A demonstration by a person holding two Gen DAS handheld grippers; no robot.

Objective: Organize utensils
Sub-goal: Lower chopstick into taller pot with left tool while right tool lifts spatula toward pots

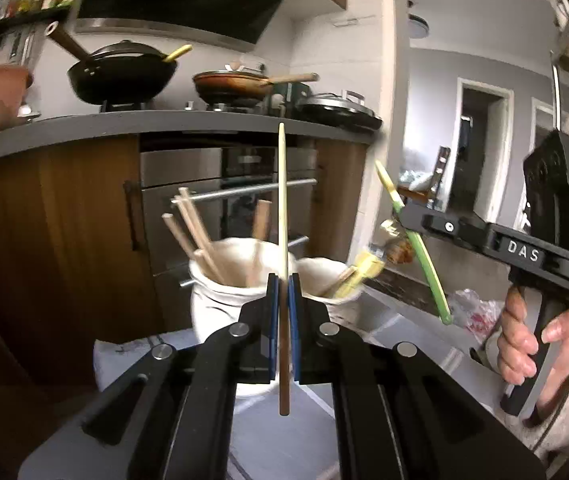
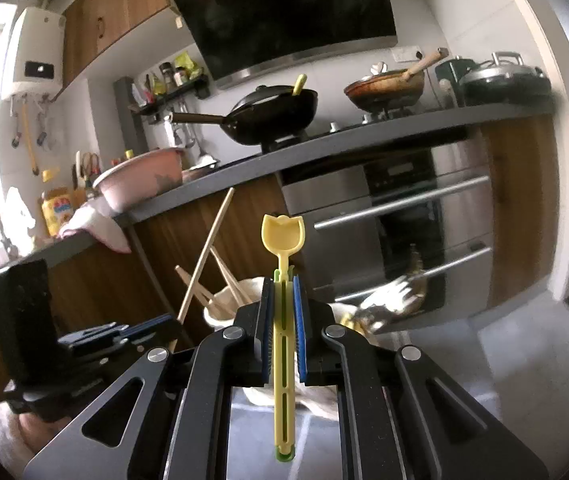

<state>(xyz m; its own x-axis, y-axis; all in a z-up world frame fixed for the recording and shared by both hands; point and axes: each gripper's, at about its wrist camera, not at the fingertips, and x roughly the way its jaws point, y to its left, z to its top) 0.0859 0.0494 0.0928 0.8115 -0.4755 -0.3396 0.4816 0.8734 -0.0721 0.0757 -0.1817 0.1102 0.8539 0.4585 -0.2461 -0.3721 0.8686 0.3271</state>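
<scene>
The left tongs [image 1: 283, 300] are clamping a single wooden chopstick [image 1: 282, 240] near its middle, jaws nearly closed on it, the stick standing almost upright with its pale tip above the pads and its darker end hanging below. The right tongs [image 2: 283, 308] are pinching a yellow-and-green plastic spoon [image 2: 283, 248] by its slotted handle, jaws closed to the handle's width, the tulip-shaped bowl pointing up and away from the pads.

Just ahead of and below the left tongs, two cream ceramic jars are standing side by side on the desk [image 1: 384, 336]. The chopstick jar [image 1: 220, 292] is sitting slightly left of the left tongs and is already holding several chopsticks; the second jar [image 1: 324, 280], slightly right of them, is holding yellow plastic pieces, blurred here.

Both utensils seem to be hovering above the jars, so the step in hand looks like sorting each into its matching jar. To do it well, each hand should be bringing its piece directly over the right mouth, keeping it near vertical, lowering the bottom end past the rim before letting go, and avoiding the sticks already leaning outward. The hands are working close together, so moving one at a time would be preventing a clash.
</scene>
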